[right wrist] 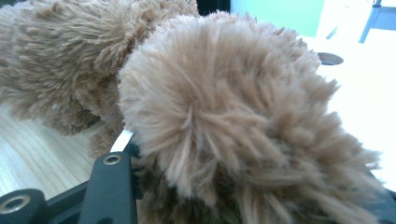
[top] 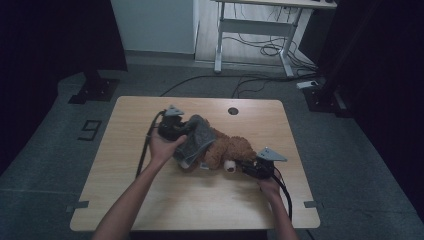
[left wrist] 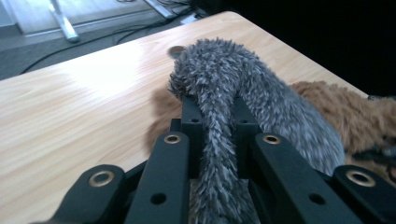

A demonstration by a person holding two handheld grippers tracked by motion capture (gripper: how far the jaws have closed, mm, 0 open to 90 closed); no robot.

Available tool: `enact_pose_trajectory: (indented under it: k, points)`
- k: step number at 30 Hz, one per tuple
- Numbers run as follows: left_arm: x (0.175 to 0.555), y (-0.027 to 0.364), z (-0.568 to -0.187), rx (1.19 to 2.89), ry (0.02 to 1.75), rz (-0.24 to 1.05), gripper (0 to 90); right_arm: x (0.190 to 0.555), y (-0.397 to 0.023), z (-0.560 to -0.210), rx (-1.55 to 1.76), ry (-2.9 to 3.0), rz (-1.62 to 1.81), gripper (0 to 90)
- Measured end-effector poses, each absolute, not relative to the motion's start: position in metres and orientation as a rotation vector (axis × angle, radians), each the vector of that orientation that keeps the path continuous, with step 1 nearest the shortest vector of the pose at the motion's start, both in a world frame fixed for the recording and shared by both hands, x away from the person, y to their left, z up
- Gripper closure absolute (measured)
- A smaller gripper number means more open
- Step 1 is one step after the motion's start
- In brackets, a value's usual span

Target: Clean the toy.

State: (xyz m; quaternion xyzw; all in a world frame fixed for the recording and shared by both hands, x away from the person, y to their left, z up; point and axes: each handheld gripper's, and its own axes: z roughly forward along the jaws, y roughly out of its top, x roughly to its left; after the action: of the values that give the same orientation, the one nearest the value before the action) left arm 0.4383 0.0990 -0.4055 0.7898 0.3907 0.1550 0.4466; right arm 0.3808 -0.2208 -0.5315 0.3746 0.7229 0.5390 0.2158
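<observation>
A brown plush toy (top: 235, 147) lies on its side in the middle of the wooden table (top: 150, 200). A grey fuzzy cloth (top: 200, 137) lies over its left half. My left gripper (top: 186, 131) is shut on a raised fold of that grey cloth (left wrist: 261, 88), and in the left gripper view the cloth runs between the black fingers (left wrist: 191, 116). My right gripper (top: 241, 164) is at the toy's right end. In the right gripper view a round tuft of brown fur (right wrist: 210, 102) sits pinched between the jaws and bulges over one finger (right wrist: 112, 182).
A round cable hole (top: 232, 110) sits near the table's far edge. Behind the table are a white desk frame (top: 255, 30), loose floor cables (top: 210, 80) and black stand bases (top: 95, 90). Bare tabletop lies in front of the toy and to its left.
</observation>
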Motion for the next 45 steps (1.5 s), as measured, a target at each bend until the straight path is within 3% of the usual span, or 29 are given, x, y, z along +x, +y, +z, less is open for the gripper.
enact_pose_trajectory:
  k: [4,8,12,18,28,35,38,42,43,45]
  points:
    - [0.452,0.062,-0.416,2.044,0.951,0.425,78.8,0.375,-0.224,-0.537,1.015,1.988,1.519,44.1]
    - [0.462,0.053,-0.435,2.066,0.995,0.367,78.9,0.372,-0.228,-0.538,1.005,1.992,1.522,43.8]
    - [0.458,0.061,-0.447,2.054,1.002,0.333,79.8,0.371,-0.229,-0.537,1.007,2.001,1.517,39.8]
    - [0.438,0.072,-0.46,1.989,0.999,0.296,80.3,0.358,-0.225,-0.524,1.14,2.026,1.404,16.3]
    - [0.407,0.083,-0.469,1.95,0.957,0.294,80.3,0.328,-0.254,-0.495,1.258,1.946,1.562,11.2]
    - [0.384,0.098,-0.473,1.928,0.955,0.239,80.1,0.339,-0.233,-0.52,1.315,2.108,1.452,3.9]
    - [0.375,0.105,-0.474,1.936,0.953,0.237,80.0,0.341,-0.229,-0.529,1.335,2.138,1.485,6.2]
    - [0.368,0.113,-0.476,1.923,0.966,0.192,79.5,0.34,-0.227,-0.53,1.304,2.171,1.475,20.9]
    - [0.367,0.115,-0.475,1.919,0.971,0.191,79.4,0.34,-0.227,-0.531,1.297,2.164,1.465,30.9]
    - [0.365,0.114,-0.469,1.911,0.96,0.206,79.5,0.34,-0.228,-0.53,1.301,2.159,1.469,34.9]
